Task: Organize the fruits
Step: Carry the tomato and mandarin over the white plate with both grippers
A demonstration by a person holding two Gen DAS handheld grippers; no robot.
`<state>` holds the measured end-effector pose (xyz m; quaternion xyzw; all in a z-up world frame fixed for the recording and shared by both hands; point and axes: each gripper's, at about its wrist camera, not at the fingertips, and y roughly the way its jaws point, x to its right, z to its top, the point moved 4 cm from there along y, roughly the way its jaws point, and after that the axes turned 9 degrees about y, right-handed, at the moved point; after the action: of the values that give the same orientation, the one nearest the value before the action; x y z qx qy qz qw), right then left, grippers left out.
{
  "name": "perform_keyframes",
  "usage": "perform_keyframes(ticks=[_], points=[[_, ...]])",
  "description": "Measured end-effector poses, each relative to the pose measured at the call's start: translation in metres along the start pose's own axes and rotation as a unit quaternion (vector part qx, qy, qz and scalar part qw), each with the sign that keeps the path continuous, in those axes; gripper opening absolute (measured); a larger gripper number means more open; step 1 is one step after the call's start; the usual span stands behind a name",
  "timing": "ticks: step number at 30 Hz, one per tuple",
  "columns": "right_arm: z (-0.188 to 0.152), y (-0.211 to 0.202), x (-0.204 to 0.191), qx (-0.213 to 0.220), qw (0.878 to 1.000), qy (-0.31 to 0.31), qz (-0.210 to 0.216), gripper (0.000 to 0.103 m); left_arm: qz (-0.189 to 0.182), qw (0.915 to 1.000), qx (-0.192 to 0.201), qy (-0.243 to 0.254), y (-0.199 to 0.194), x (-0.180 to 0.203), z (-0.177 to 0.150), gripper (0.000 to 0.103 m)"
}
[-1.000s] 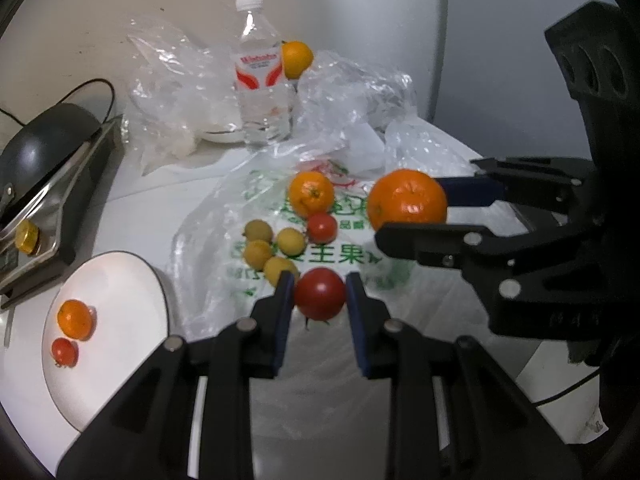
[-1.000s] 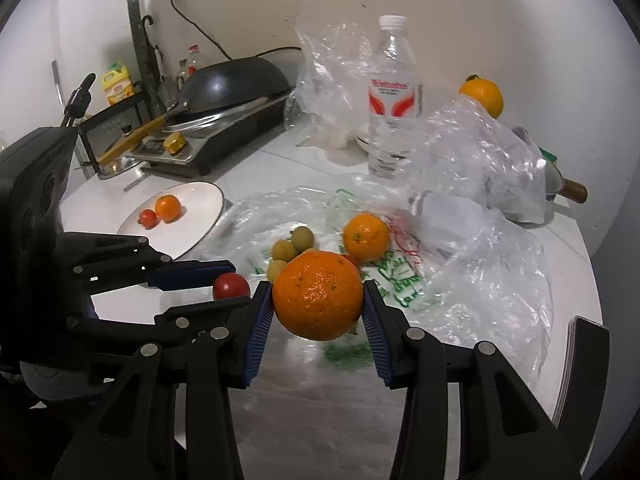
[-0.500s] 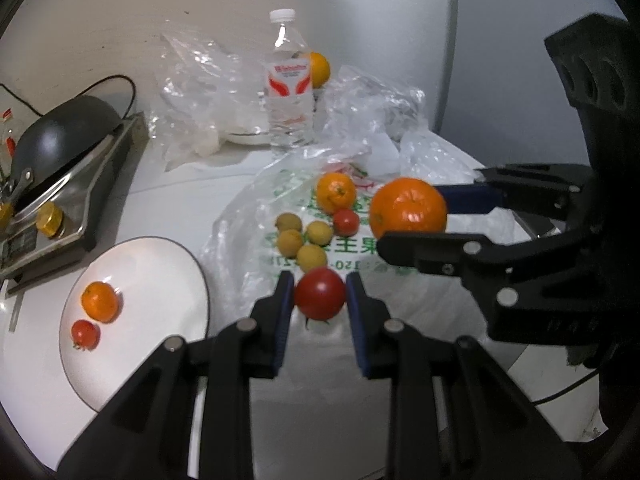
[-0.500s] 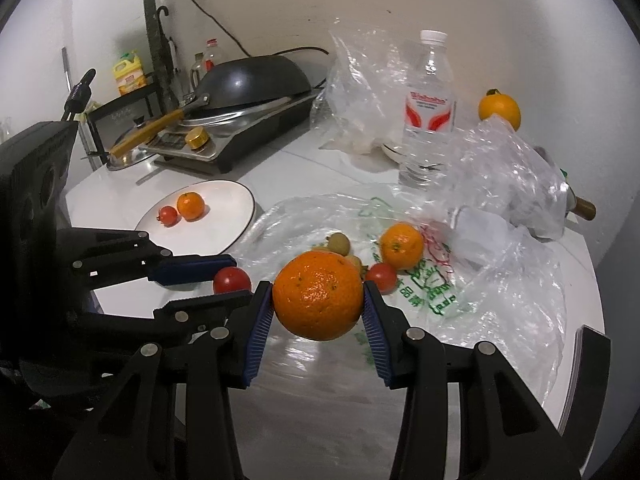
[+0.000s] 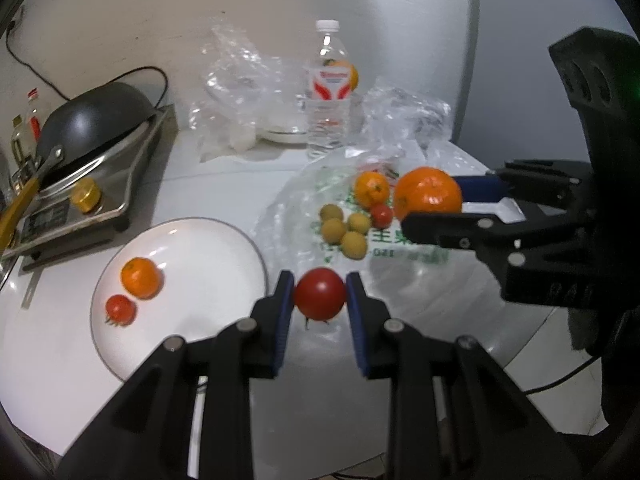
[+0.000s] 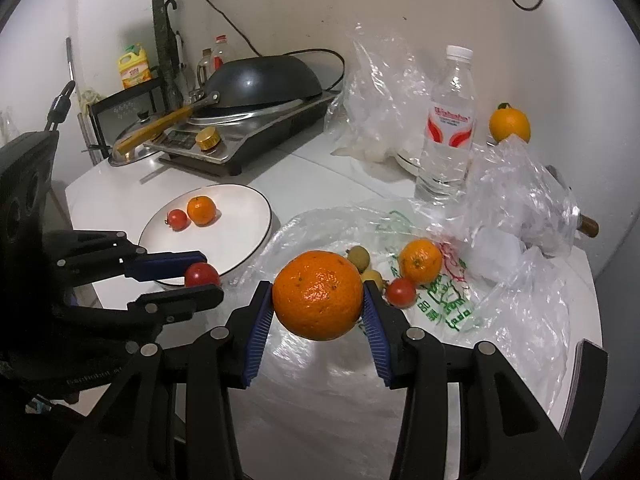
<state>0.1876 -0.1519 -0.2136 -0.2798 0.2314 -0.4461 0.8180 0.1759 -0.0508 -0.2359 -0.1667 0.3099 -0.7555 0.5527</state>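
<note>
My left gripper [image 5: 320,294] is shut on a red tomato [image 5: 320,293], held above the table just right of the white plate [image 5: 208,248]. The plate carries a small orange [image 5: 141,278] and a small tomato [image 5: 119,309]. My right gripper [image 6: 319,295] is shut on a large orange [image 6: 319,295], raised over the flat plastic bag [image 6: 460,312]. On that bag lie a smaller orange [image 6: 420,260], a small tomato [image 6: 401,292] and several yellow-green round fruits [image 5: 344,229]. In the right wrist view the left gripper [image 6: 202,276] with its tomato hangs at the plate's near rim.
A water bottle [image 6: 448,120] stands at the back among crumpled clear bags [image 6: 516,196], with another orange [image 6: 510,125] behind. A black wok on a cooker [image 6: 260,80] fills the back left. The table edge drops off at the right.
Both grippers, still holding their fruit, have shifted left toward the plate. The plate now sits nearer the left gripper and the bag's fruit lies further right in view.
</note>
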Motion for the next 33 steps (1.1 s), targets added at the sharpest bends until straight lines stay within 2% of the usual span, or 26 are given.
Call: perform_keyframes(ticks=[19,33], points=[[0.009,0.031,-0.061,-0.027,0.998,-0.042,0.024,0.047,0.041,0.9979,-0.002,-0.049,-0.019,-0.071,-0.039,0.027],[0.013,0.056,-0.089,-0.048,0.996,-0.064,0.034,0.047,0.094,0.9941,-0.005,-0.055,-0.017,-0.108,-0.059,0.027]])
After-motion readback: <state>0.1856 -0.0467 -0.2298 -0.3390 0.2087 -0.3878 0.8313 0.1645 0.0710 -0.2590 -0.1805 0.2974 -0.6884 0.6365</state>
